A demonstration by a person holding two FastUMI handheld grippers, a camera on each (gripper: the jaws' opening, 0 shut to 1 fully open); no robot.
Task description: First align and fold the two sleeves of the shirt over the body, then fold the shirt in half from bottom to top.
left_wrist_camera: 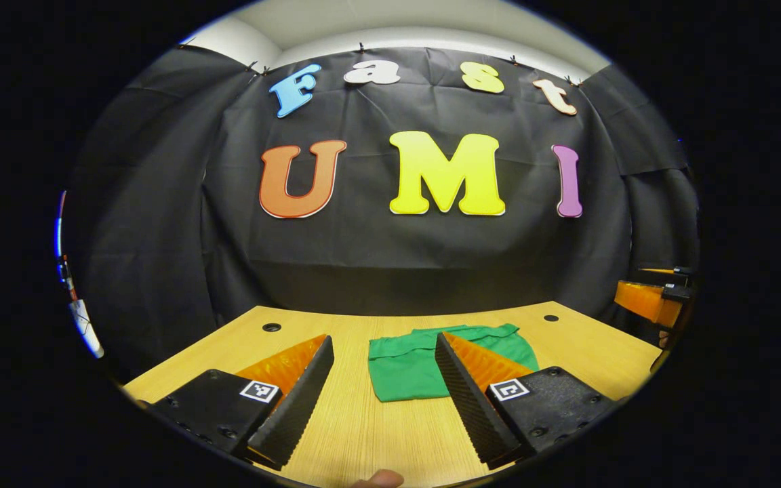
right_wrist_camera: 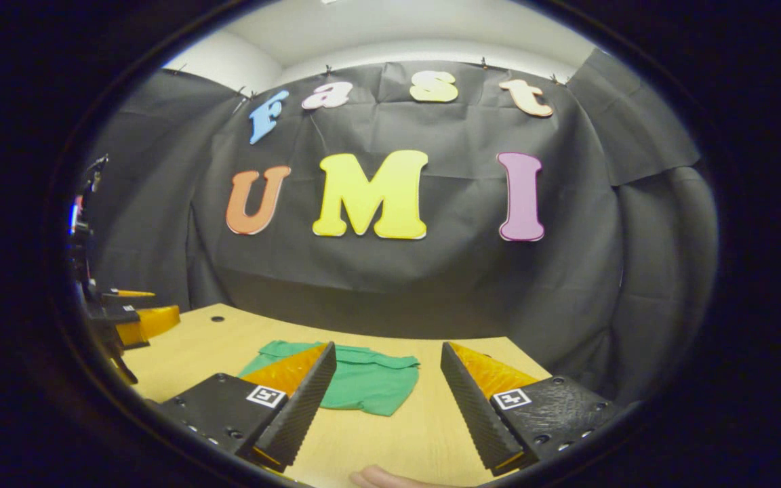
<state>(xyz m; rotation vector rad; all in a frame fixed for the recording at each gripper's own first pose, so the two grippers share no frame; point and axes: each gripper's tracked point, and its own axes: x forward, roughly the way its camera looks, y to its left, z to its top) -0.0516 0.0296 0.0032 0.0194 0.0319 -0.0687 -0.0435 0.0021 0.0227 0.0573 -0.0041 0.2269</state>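
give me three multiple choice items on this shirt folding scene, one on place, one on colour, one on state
1. Where does the shirt lie?
A. on the wooden table
B. on the floor
C. over the booth's wall

2. What colour is the shirt?
A. red
B. green
C. white

3. How do the left hand-held gripper and the right hand-held gripper stand?
A. both shut on the shirt
B. one shut on a sleeve, one open
C. both open, holding nothing

Key:
1 A, the cloth rests flat on the light wood tabletop in both views.
2 B, the fabric is plain green throughout.
3 C, each gripper's fingers stand wide apart above the table with bare wood between them and no cloth pinched.
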